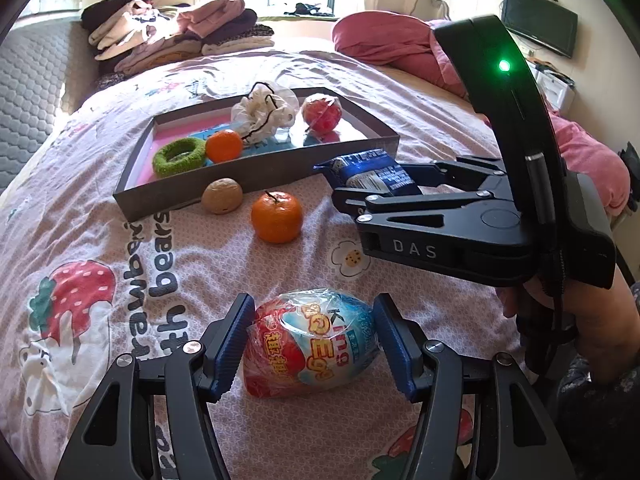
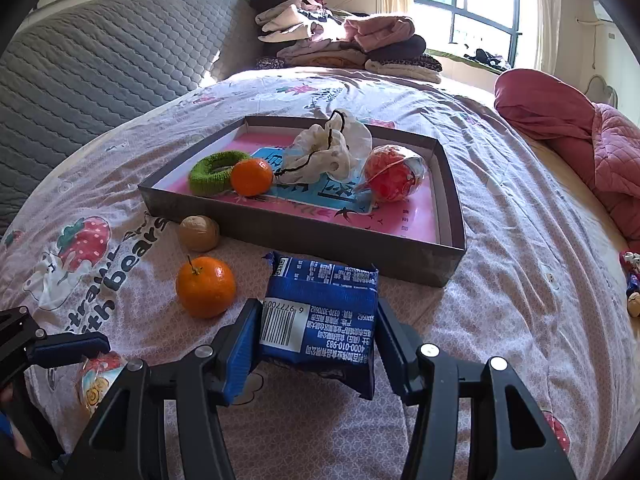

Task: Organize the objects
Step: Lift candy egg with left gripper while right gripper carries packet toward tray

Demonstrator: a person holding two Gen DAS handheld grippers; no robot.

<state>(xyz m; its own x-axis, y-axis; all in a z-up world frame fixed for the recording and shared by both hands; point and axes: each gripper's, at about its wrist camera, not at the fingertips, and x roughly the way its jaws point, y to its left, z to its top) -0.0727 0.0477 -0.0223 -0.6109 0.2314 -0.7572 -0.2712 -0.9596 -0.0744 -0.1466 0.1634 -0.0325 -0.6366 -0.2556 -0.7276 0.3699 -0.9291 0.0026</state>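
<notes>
My left gripper [image 1: 314, 344] is shut on a wrapped toy egg [image 1: 310, 346] that rests on the bedspread. My right gripper [image 2: 316, 344] is shut on a blue snack packet [image 2: 320, 312] and holds it just above the bed, in front of the grey tray [image 2: 360, 246]; the packet also shows in the left wrist view [image 1: 370, 172]. The tray holds a green hair ring [image 2: 212, 172], an orange [image 2: 252, 177], a white cloth pouch [image 2: 328, 152] and a red wrapped ball [image 2: 394, 176]. A second orange [image 2: 205, 286] and a walnut [image 2: 199, 233] lie on the bed before the tray.
Folded clothes [image 2: 340, 40] are stacked at the far end of the bed. A pink quilt [image 2: 580, 128] lies at the right. A grey padded mattress [image 2: 100, 72] stands along the left. Small items [image 2: 632, 280] lie at the right edge.
</notes>
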